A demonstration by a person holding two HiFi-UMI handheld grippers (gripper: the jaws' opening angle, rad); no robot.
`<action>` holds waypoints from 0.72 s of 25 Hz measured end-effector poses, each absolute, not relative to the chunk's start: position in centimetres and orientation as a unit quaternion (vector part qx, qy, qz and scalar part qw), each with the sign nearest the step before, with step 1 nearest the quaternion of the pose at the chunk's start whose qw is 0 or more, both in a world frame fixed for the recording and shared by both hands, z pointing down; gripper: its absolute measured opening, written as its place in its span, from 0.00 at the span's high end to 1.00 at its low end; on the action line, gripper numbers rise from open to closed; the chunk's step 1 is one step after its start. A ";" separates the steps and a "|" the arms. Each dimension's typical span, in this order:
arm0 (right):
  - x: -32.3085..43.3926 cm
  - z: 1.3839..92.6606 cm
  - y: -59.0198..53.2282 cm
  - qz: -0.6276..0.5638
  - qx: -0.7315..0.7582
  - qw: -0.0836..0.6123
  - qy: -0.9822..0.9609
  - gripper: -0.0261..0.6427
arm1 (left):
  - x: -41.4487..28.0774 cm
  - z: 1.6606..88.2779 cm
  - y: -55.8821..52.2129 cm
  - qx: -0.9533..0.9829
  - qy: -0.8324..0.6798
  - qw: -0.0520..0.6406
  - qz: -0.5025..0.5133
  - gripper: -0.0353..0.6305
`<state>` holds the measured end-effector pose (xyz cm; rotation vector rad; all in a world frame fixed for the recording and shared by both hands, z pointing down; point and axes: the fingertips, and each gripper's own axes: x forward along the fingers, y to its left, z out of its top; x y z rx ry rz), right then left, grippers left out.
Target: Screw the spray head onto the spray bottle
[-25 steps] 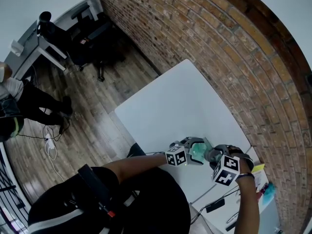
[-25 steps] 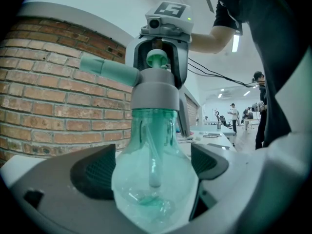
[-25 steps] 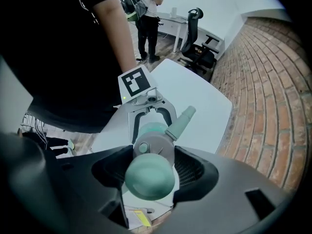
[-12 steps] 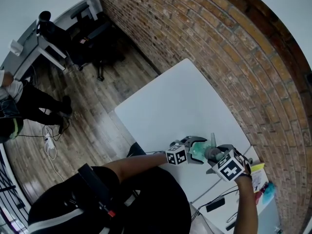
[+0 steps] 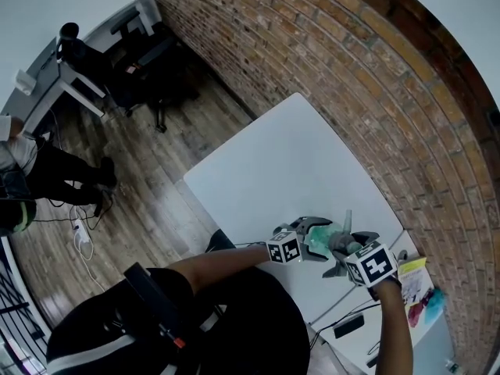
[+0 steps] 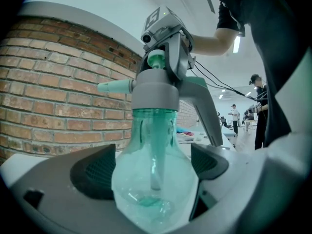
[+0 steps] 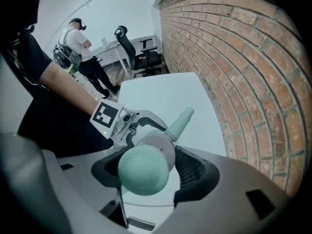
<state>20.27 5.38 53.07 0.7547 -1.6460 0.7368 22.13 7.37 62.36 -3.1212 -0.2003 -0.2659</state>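
Item: white surface (image 5: 289,162), bare across its far part, with all work at the near edge.

Item: left gripper (image 5: 312,237), held roughly level. Its jaws stand wide and press on either side of the bulbous body. It serves as the holding hand.

Item: bottle (image 6: 154,179), clear green plastic, upright between the left gripper's jaws, long axis vertical, dip tube showing inside. Whether its base rests on the surface cannot be told.

Item: spray head (image 6: 155,94), grey with a pale green nozzle sticking out sideways and a trigger on the opposite side. It sits on the bottle's neck, in line with the bottle's axis. How far it is threaded down cannot be told.

Item: right gripper (image 7: 146,167), directly above the bottle and pointing steeply down along that same axis. Its jaws are closed on the grey body of the spray head, with the round green cap between them.

Judgement: tightening turns on the right gripper rolling about the vertical axis while the left gripper keeps the bottle from turning with it.

Item: brick wall (image 5: 375,92), along the far side of the surface.
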 end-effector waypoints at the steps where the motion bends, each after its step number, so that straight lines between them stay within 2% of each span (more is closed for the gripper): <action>1: 20.3 53.1 5.4 0.317 0.323 0.553 -0.700 0.56 | 22.2 62.3 7.3 -0.994 -0.064 0.002 -0.084 0.23; 7: 20.2 53.1 5.7 0.311 0.316 0.539 -0.716 0.56 | 22.2 62.3 7.6 -0.994 -0.064 0.002 -0.085 0.23; 18: 19.4 50.1 5.4 0.168 0.218 0.609 -0.744 0.56 | 22.0 62.4 7.5 -0.994 -0.066 0.003 -0.088 0.23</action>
